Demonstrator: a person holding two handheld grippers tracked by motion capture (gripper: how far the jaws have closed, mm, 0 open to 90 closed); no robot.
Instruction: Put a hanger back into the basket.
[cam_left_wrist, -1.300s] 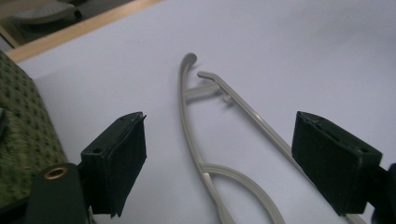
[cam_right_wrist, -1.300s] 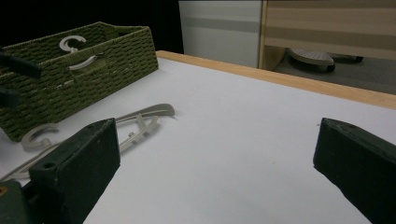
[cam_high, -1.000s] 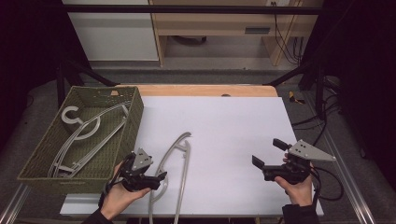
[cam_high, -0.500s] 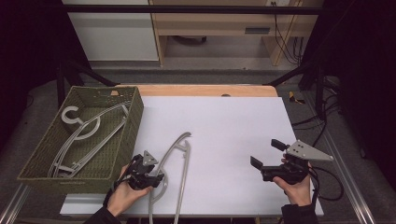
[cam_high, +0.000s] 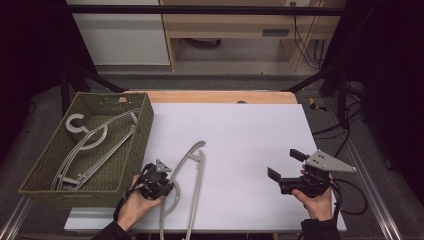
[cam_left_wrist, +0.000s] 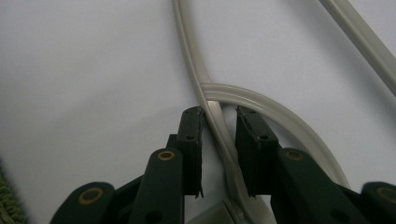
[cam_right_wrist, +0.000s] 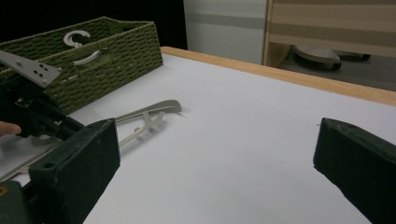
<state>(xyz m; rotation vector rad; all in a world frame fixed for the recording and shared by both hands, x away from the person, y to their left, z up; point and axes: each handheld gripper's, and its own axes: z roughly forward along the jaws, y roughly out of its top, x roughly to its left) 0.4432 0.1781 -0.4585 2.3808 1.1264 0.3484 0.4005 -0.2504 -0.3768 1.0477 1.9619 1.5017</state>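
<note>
A pale grey plastic hanger (cam_high: 192, 165) lies flat on the white table (cam_high: 240, 135), left of the middle near the front edge. My left gripper (cam_high: 166, 189) sits over the hanger's curved lower part. In the left gripper view its jaws (cam_left_wrist: 218, 114) straddle one thin bar of the hanger (cam_left_wrist: 191, 56) and pinch it, close together. My right gripper (cam_high: 286, 164) is held at the front right, open wide with nothing between its jaws (cam_right_wrist: 215, 135). It points left, across the table, at the hanger (cam_right_wrist: 149, 114).
A green woven basket (cam_high: 145, 120) stands at the table's left edge with more grey hangers (cam_high: 90, 140) inside. The basket (cam_right_wrist: 107, 46) sits just behind my left hand. A wooden strip (cam_high: 215, 96) edges the far side of the table.
My left gripper has slid right and slightly forward onto the hanger, and its jaws have closed on the bar. The right gripper has barely shifted.
</note>
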